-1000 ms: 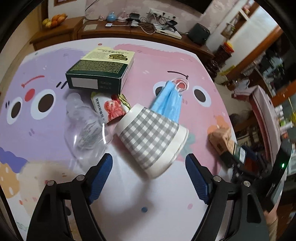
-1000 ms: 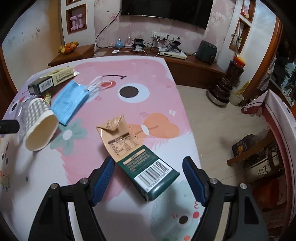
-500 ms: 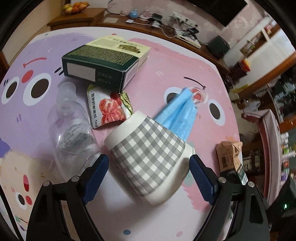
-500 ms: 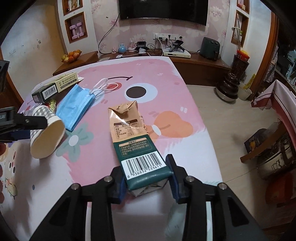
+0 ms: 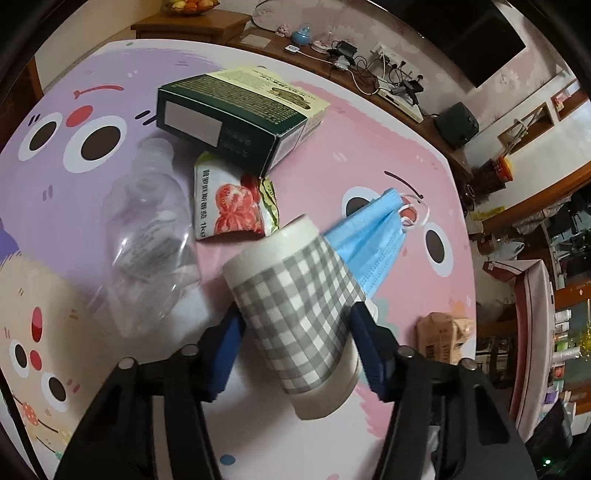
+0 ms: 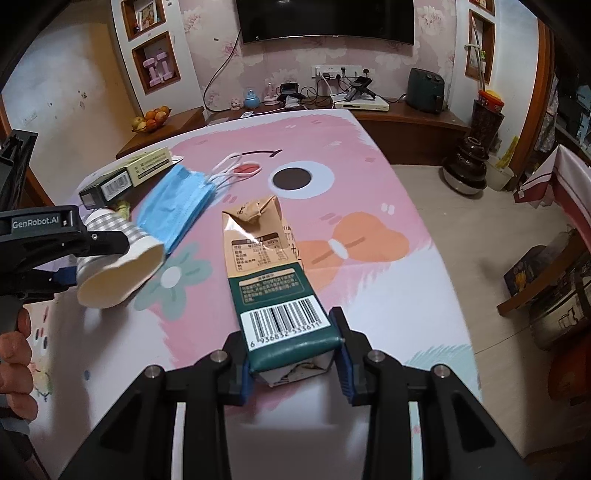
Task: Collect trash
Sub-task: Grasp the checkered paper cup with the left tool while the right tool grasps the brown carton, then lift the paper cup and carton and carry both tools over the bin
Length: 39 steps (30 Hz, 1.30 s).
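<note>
— What sort of place was it?
— A home living room: a wall-mounted television (image 6: 325,16) hung at top centre, above a wooden sideboard (image 6: 406,114).
— Anything else?
— A fruit bowl (image 6: 151,119) sat upper left, near a cartoon-print tablecloth (image 6: 369,206).

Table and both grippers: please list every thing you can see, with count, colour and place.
paper cup: 1, grey-white check, on its side between the left pads
milk carton: 1, tan and green, held at its base
face mask: 1, blue, behind the cup
box: 1, dark green, far side
tomato packet: 1, white-red, before the box
plastic bottle: 1, clear, lying left of the cup
table: 1, pink and purple cartoon cover
left gripper: closed on the cup
right gripper: closed on the carton
hand: 1, left edge of the right view
</note>
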Motion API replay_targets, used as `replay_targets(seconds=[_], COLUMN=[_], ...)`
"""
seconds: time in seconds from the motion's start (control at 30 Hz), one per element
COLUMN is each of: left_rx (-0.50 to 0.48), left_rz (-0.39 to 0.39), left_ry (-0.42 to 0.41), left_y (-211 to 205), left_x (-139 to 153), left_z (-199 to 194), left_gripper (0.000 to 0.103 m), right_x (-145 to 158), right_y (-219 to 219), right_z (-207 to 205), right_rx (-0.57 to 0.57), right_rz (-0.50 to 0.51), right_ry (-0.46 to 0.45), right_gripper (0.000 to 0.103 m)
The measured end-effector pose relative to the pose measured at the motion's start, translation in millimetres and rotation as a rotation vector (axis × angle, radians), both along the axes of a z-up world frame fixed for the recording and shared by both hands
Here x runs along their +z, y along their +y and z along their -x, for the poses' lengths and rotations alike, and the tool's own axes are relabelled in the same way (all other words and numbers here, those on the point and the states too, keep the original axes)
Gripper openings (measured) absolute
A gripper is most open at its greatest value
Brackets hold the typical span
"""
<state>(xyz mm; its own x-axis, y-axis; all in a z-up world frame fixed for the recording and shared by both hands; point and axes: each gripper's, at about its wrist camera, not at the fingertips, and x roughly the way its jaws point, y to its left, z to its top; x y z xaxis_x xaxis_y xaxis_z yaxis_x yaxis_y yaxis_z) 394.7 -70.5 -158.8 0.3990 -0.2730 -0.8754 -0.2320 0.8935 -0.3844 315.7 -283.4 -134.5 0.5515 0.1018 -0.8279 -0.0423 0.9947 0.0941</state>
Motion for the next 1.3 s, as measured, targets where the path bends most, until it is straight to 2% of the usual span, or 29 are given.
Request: replay_targets(seconds=[0.07,0.37,0.53,0.8,1.07,1.3], left_rx=[-0.013,-0.136,-0.218,-0.367,-0.473,-0.581], left_rz=[0.008,-0.046,-0.055,-0.066,-0.065,-0.176], left_ry=[-0.001,-0.022,-0.027,-0.063,-0.074,-0.192], left_y=[3.5,12.0,26.7,55.5,77.8,80.7], left_x=[3.3,22.4,38.1,72.4,84.8,87.2], left_z=[4.6,53.2,91.6,174.2,254.2,328.5], left_gripper=[0.049,0.039,0.039,0.038,0.038,0.038], right_x=[-0.2,1.4,6.9,25.2,45.6,50.3], right_y=[4.5,36.2,51.8,78.5,89.5,95.3], right_z=[5.0,45.3,78.0,142.7,216.0,289.3], right_rx=[0.005,0.023,0.016,0.023,-0.017,-0.087], right_rz=[-0.011,-0.078,-0.13,-0.211,-0.28,-0.327], right_ry=[0.003,0.025,0.026,0.032,0.009,-0.006], right_gripper=[0.035,0.035,0.035,0.035,0.035,0.035])
